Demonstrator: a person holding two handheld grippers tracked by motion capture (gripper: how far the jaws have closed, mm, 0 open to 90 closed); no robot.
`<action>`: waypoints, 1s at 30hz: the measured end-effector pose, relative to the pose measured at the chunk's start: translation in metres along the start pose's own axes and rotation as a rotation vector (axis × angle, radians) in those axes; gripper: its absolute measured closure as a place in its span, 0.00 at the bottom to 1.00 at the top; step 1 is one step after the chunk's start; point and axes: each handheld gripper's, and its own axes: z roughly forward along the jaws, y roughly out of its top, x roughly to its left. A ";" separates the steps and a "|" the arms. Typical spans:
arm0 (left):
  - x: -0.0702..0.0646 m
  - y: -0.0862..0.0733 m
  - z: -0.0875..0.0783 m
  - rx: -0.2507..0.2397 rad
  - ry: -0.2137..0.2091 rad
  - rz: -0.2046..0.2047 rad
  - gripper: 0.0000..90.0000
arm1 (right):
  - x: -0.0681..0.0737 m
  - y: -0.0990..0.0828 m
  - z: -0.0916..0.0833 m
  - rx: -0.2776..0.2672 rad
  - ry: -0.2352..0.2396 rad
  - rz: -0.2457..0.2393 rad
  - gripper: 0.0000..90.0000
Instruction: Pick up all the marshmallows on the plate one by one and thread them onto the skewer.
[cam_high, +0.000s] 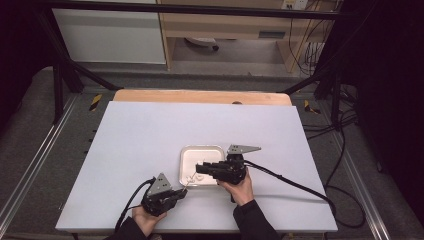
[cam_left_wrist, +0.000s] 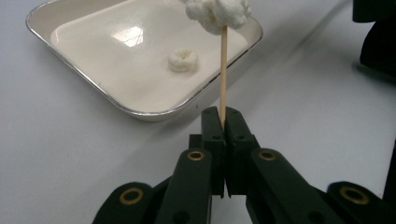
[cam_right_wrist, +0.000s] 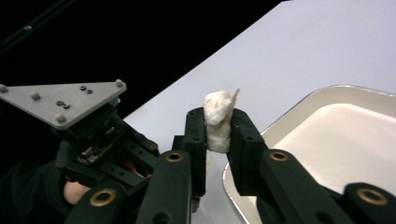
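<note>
Setting: a pale worktop (cam_high: 150, 135) on a dark frame, wooden shelving and cables behind
High view: white tray (cam_high: 190, 152) near the front centre; left claw (cam_high: 183, 193) just before its near-left corner, right claw (cam_high: 200, 168) reaching over its near edge
Left gripper view: left claw (cam_left_wrist: 223, 121) clamped together on the foot of a thin wooden skewer (cam_left_wrist: 223, 70), which stands upright with a white marshmallow lump (cam_left_wrist: 217, 13) at its top; a second, ring-shaped piece (cam_left_wrist: 183, 60) lies loose in the tray (cam_left_wrist: 93, 86)
Right gripper view: right claw (cam_right_wrist: 218, 129) pinching the marshmallow lump (cam_right_wrist: 217, 122), the skewer tip (cam_right_wrist: 235, 95) poking out above
Handling, judged: the lump looks light, soft and easily crushed, so a gentle squeeze at its sides suits it; the skewer looks stiff but snappable, best held low
</note>
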 end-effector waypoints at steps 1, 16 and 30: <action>0.000 0.000 0.000 -0.005 0.000 0.000 0.98 | 0.000 0.000 0.000 -0.005 0.002 -0.002 0.79; 0.000 0.000 -0.002 -0.014 -0.008 0.003 0.98 | 0.001 0.007 -0.004 -0.044 -0.010 -0.001 0.87; -0.001 0.000 0.000 0.006 -0.002 0.007 0.98 | 0.002 -0.001 0.000 -0.045 0.009 0.007 0.90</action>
